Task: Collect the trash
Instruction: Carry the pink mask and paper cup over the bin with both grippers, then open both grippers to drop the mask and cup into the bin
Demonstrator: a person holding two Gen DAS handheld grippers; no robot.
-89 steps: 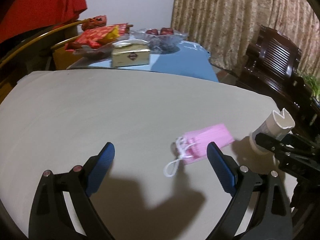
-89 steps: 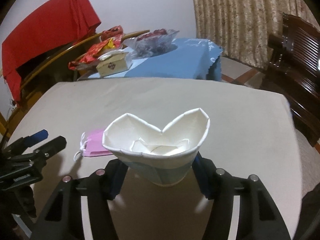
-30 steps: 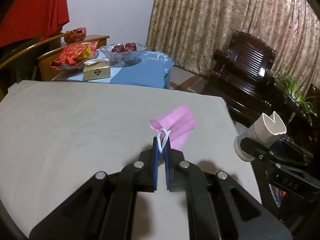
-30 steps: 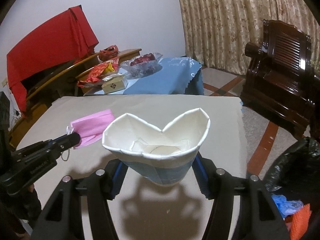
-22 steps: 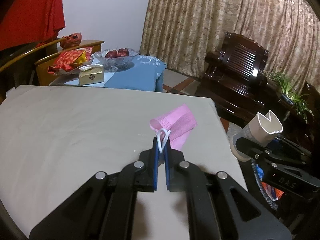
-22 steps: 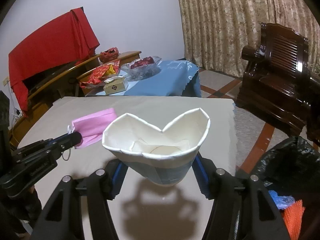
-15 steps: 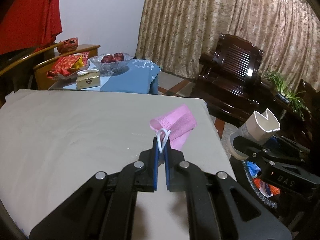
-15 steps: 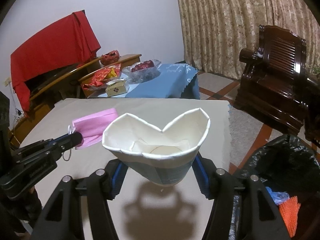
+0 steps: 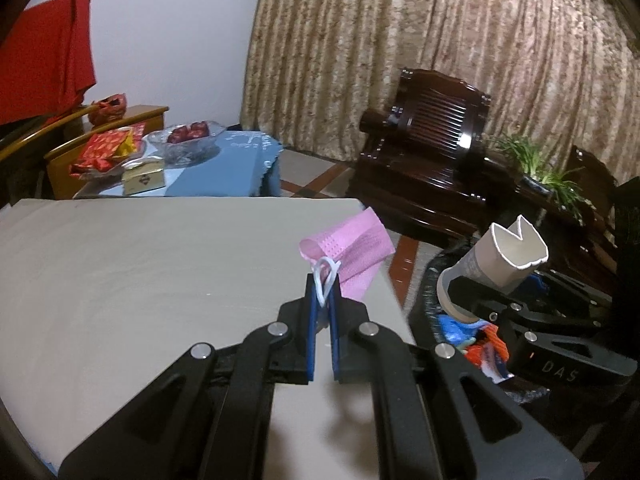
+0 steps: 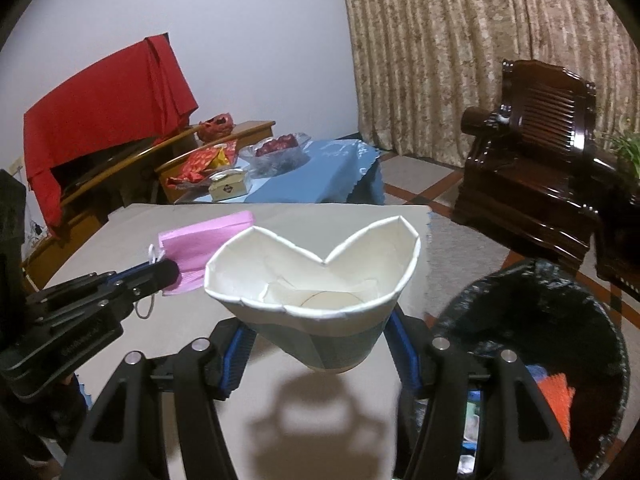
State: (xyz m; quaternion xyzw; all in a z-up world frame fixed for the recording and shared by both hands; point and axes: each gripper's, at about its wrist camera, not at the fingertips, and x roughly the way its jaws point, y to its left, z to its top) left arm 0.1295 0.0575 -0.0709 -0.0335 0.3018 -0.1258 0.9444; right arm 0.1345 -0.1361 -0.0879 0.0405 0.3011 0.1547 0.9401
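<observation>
My left gripper (image 9: 323, 284) is shut on a pink face mask (image 9: 352, 246), pinched by its white ear loop and held above the beige table (image 9: 140, 264) near the right edge. My right gripper (image 10: 320, 340) is shut on a crushed white paper cup (image 10: 316, 280), held above the table's right edge. The cup also shows in the left wrist view (image 9: 500, 264), over a bin lined with a black bag (image 10: 560, 320) that holds coloured trash. The mask (image 10: 200, 244) and left gripper (image 10: 160, 272) show in the right wrist view.
The black-bagged bin stands on the floor right of the table. A dark wooden armchair (image 9: 432, 148) stands beyond it. A blue-clothed side table (image 9: 216, 168) with a fruit bowl, a box and snack packs is behind the table. Curtains and a potted plant (image 9: 552, 176) stand at the back.
Three seconds ago the mask lay on the table between my open left fingers; now the left gripper holds it lifted. Both grippers have moved right, and the bin has come into view.
</observation>
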